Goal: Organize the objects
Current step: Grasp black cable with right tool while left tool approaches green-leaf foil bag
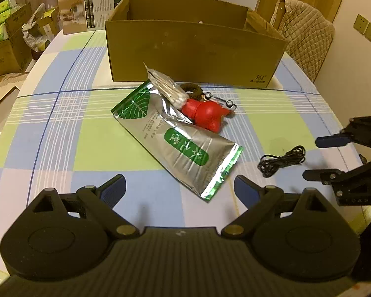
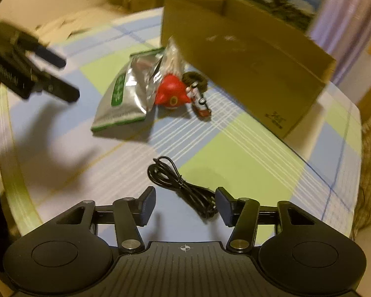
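Silver-green foil pouch (image 1: 178,143) lies mid-table on the checked cloth (image 1: 61,128), w/ red toy (image 1: 205,115) touching its far edge, cardboard box (image 1: 193,52) behind. Left gripper (image 1: 179,185) hangs over pouch's near corner, jaws wide apart, empty. Further right, black cable (image 2: 180,185) lies between the right gripper (image 2: 185,205) pads, half-closed, not pinching yet.

checked tablecloth (image 1: 61,128) under cardboard box (image 1: 193,54), foil pouch (image 1: 183,148), black cable (image 1: 282,160)

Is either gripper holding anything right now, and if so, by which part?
Nothing is held. The left gripper is open above the foil pouch; the right gripper straddles the black cable, pads not pressing it.
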Available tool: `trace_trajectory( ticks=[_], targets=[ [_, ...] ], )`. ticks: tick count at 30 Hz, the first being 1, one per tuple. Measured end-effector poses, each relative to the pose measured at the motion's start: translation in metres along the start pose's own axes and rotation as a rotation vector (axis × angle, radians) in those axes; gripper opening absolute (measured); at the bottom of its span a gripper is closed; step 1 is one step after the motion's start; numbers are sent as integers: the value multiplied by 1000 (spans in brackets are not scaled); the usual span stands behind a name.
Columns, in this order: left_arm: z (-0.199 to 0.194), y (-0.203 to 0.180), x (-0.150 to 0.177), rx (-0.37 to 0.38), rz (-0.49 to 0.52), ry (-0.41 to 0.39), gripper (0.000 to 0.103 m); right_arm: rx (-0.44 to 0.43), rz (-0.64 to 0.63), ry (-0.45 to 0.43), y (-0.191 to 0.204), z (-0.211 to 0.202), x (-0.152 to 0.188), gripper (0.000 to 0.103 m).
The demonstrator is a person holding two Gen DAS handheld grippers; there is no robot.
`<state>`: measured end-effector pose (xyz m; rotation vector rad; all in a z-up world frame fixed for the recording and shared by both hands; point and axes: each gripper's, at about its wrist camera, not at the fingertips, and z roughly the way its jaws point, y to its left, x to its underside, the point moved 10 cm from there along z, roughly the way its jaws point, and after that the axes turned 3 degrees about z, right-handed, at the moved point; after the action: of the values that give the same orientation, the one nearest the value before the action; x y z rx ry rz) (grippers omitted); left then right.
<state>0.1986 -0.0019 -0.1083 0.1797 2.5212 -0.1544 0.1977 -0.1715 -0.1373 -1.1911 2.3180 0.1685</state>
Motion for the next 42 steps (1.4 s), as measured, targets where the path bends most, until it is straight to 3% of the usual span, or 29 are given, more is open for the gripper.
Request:
trace_trajectory(
  ticks=[8,12,13,21,26,28,35,42],
  targets=[
    [18,10,-3,2,-9,21,92,-21,-197,79,1,36,-5,40],
    [24,11,-3,8,-17,27,92,-45,-200,104,-2,47,-7,38],
    [25,12,-3,10,-20,30,92,-48,-196,111,-4,50,-8,33],
    [31,17,-2,18,-43,35,92,-74,-66,118,-5,52,-11,12],
    [33,22,-7,33,-73,33,92,-121,333,71,-22,44,-22,9],
    [34,24,-12,33,-86,27,91,-152,400,37,-17,40,-32,9],
    [30,37,-23,13,-96,4,91,-196,321,42,26,47,-60,9],
    [25,52,-22,0,-92,4,91,-306,294,44,78,50,-65,9]
  ],
)
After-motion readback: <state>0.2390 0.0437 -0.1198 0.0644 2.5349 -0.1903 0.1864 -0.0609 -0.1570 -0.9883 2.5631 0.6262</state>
